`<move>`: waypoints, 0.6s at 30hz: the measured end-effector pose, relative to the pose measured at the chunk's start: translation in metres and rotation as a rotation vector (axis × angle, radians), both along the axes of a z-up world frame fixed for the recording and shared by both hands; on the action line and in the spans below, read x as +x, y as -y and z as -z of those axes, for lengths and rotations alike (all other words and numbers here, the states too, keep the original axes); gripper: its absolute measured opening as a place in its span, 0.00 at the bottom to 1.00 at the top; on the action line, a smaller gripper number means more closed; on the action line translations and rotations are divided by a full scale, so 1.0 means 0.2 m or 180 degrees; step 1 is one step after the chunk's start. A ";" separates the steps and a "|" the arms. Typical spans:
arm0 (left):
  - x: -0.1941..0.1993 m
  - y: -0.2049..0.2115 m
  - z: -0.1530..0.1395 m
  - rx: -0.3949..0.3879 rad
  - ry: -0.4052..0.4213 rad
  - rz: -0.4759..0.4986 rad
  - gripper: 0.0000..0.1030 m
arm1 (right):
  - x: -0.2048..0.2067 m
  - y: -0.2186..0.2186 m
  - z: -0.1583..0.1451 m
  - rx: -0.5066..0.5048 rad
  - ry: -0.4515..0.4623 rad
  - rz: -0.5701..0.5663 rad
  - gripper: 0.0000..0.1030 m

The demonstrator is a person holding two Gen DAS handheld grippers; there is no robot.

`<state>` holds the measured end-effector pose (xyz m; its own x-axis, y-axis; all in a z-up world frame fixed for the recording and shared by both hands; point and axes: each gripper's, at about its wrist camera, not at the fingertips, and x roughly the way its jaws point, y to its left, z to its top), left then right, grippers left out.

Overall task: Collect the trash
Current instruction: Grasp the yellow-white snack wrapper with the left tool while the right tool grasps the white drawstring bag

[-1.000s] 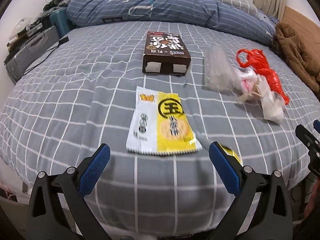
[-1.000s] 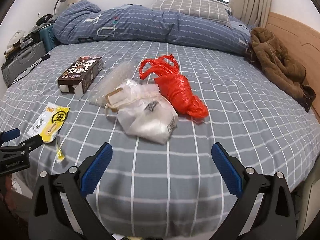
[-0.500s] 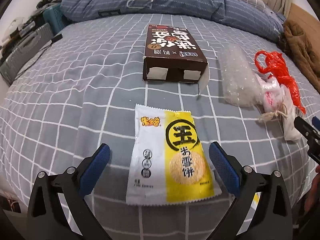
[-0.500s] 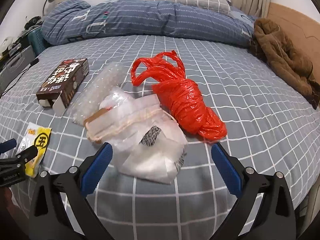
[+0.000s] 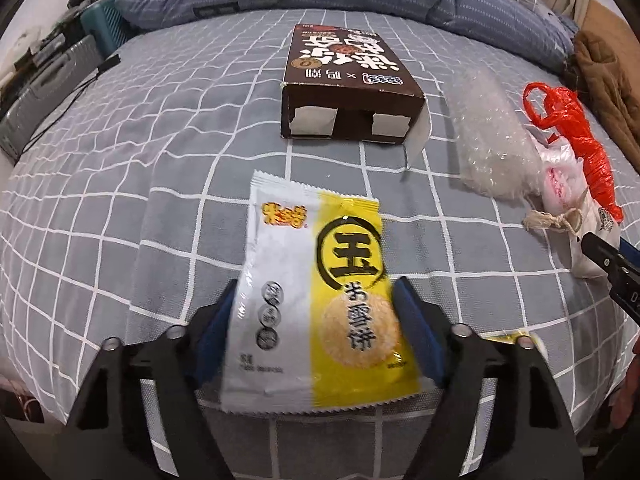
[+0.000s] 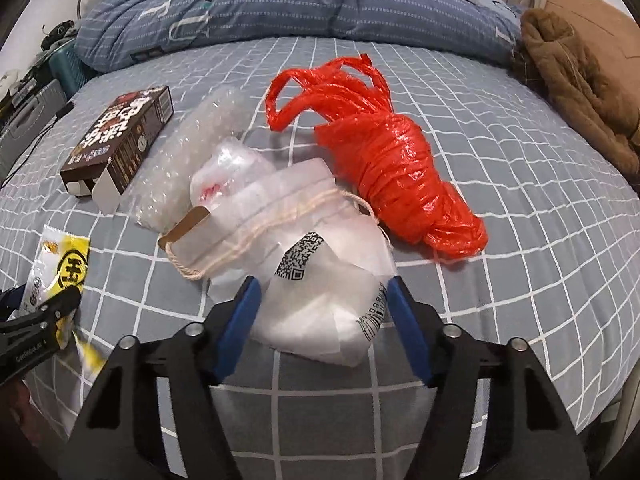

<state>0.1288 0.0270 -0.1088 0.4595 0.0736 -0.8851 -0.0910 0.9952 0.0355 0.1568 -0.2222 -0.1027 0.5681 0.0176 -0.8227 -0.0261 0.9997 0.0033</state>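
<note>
Trash lay scattered over the grey checked bedsheet (image 5: 120, 184) in front of me. My left gripper (image 5: 316, 322) had its blue pads (image 5: 416, 332) on either side of the white and yellow snack wrapper (image 5: 316, 300), which ran lengthwise between them with its near end toward me and its far end pointing at the brown carton (image 5: 348, 92). The jaws had just been closing, and the pads stood right at the wrapper's two long edges; whether they were already pressing it I could not tell. My right gripper (image 6: 322, 322) straddled the near corner of the clear plastic bag (image 6: 316, 280), the one with a printed square code and a string (image 6: 240, 240) wound round it. Its jaws had just been closing too, with the bag between them; the left pad (image 6: 240, 320) looked to be against the plastic, while the right pad sat just beside the bag's barcoded edge, so I could not say the grip was made. Beyond that bag the bundled red plastic bag (image 6: 392, 168) lay touching it, and the bubble wrap (image 6: 188, 160) sat between it and the carton. A blue duvet (image 6: 280, 12) was heaped along the far side and a brown garment (image 6: 580, 92) lay at the right.
</note>
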 end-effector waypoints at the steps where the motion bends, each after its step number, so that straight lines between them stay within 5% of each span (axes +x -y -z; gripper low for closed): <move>1: 0.00 0.00 0.00 0.0018 0.0003 0.0012 0.63 | 0.00 0.00 0.00 0.0008 -0.0018 0.0001 0.53; 10: 0.01 0.00 -0.02 0.0012 0.0060 0.0060 0.38 | 0.00 -0.01 0.01 0.0069 -0.0099 -0.0040 0.37; 18: 0.00 0.00 -0.05 -0.0013 0.0097 0.0040 0.31 | -0.02 0.00 -0.03 0.0095 -0.0028 -0.0025 0.35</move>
